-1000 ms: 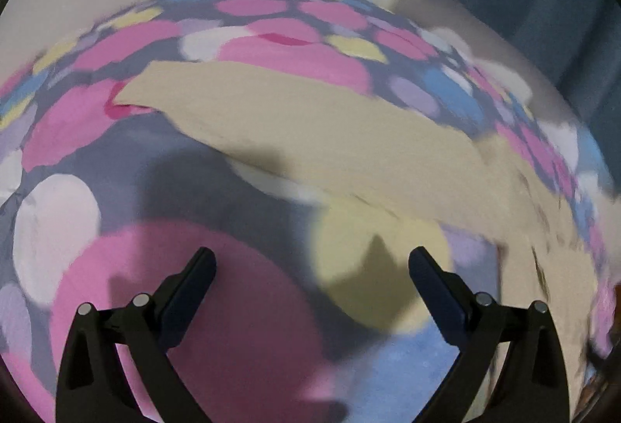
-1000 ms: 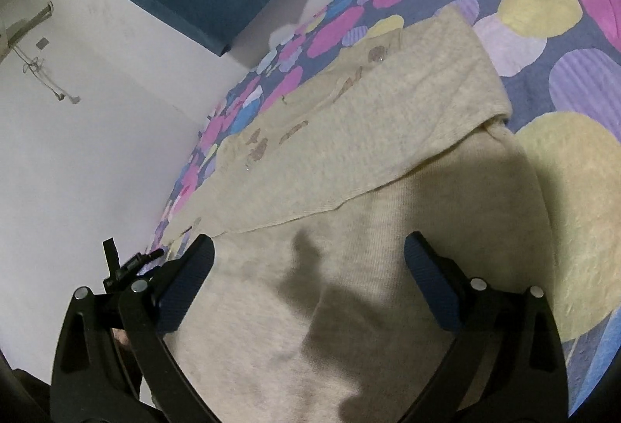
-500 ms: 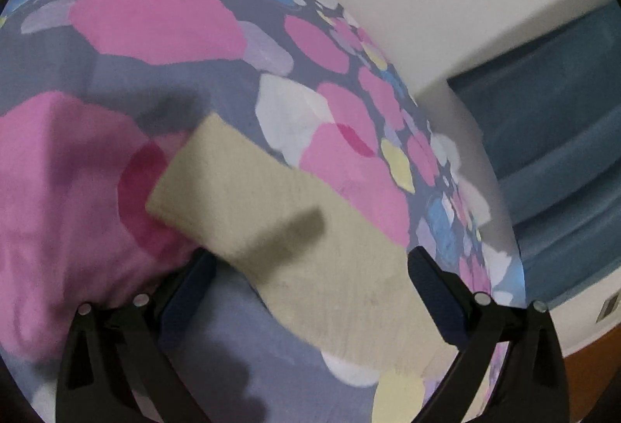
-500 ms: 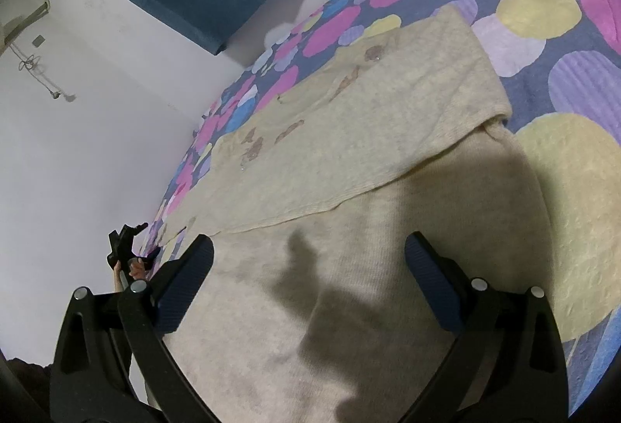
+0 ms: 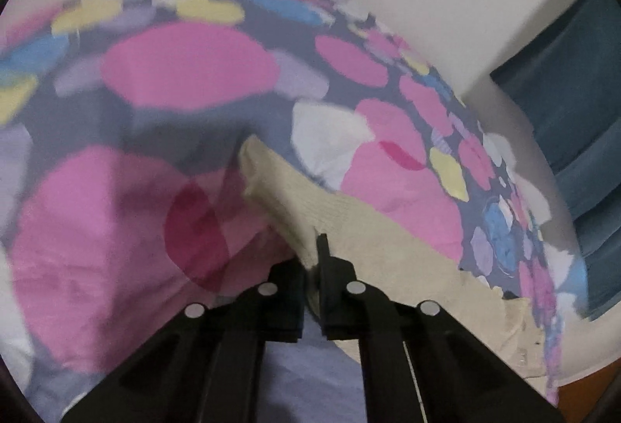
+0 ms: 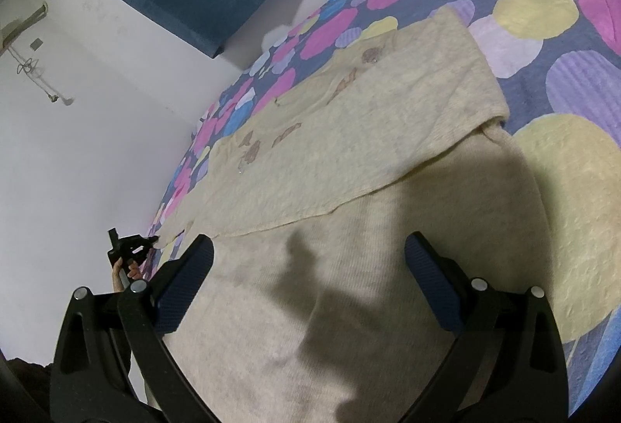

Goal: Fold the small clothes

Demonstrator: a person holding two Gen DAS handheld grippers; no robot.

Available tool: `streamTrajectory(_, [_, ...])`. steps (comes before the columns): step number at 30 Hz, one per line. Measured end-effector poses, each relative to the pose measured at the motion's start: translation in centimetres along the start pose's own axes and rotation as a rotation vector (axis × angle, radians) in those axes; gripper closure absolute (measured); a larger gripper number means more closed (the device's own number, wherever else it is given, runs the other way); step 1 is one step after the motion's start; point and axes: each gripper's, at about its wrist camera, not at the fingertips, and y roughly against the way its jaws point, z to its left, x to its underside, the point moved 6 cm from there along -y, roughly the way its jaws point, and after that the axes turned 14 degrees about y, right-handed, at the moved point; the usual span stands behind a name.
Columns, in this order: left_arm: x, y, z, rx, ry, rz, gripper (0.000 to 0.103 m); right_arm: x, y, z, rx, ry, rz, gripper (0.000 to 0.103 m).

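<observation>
Blurred spotted bedspread (image 5: pixel 186 73), sweater (image 6: pixel 349 159) hem cut off, perhaps folded under.

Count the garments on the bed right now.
1. A beige sweater lies flat on the dotted bedspread, one sleeve folded across its body. The left hand-held gripper pinches the other sleeve at the far end. Anything underneath would be hidden.
</observation>
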Motion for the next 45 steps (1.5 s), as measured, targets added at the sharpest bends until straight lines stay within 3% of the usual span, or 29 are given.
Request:
streamTrajectory(5, [0.5,4.4,-5.6,0.047,-0.131,-0.094,0.098,-0.1,0.1,-0.2,-0.002,-0.001,-0.003,0.004])
streamTrajectory(8, [2.8,7.5,-11.4,0.118,-0.274,-0.144,0.098,-0.1,0.1,-0.2,-0.002,-0.003,-0.005,0.004])
streamTrajectory(12, [9.2,10.3,-20.0,0.247,-0.469,-0.109,0.098,-0.1,0.2,-0.1,-0.002,-0.004,-0.008,0.004])
streamTrajectory(17, [17.8,11.6,-28.0,0.384,-0.610,-0.018,0.098,-0.2,0.3,-0.1,-0.014,-0.012,-0.022,0.004])
streamTrajectory(23, [28.8,9.7,-34.0,0.481,-0.745,0.128,0.098,-0.2,0.3,-0.1,-0.027,-0.019,-0.034,0.004])
streamTrajectory(29, [38.3,3.6,-35.5,0.436,-0.829,0.286,0.098,-0.2,0.3,-0.2,-0.035,-0.022,-0.041,0.004])
streamTrajectory(32, [41.9,0.9,-35.1,0.391,-0.852,0.378,0.098,-0.3,0.4,-0.2,-0.041,-0.025,-0.046,0.004])
streamTrajectory(34, [43.3,0.4,-34.8,0.367,-0.863,0.390,0.098,-0.3,0.5,-0.2,-0.044,-0.027,-0.049,0.004])
streamTrajectory(38, [44.0,2.6,-34.7,0.386,-0.895,0.371,0.095,-0.4,0.6,-0.1,-0.050,-0.028,-0.054,0.004])
streamTrajectory(39, [43.6,3.6,-34.6,0.404,-0.897,0.358,0.089,-0.4,0.6,-0.2,-0.051,-0.029,-0.054,0.004])
streamTrajectory(42, [41.6,5.8,-33.3,0.449,-0.874,0.318,0.057,-0.4,0.7,-0.1,-0.061,-0.028,-0.055,0.004])
streamTrajectory(45, [38.1,6.4,-30.2,0.420,-0.827,0.260,0.054,-0.5,0.9,-0.1,-0.082,-0.032,-0.049,0.004])
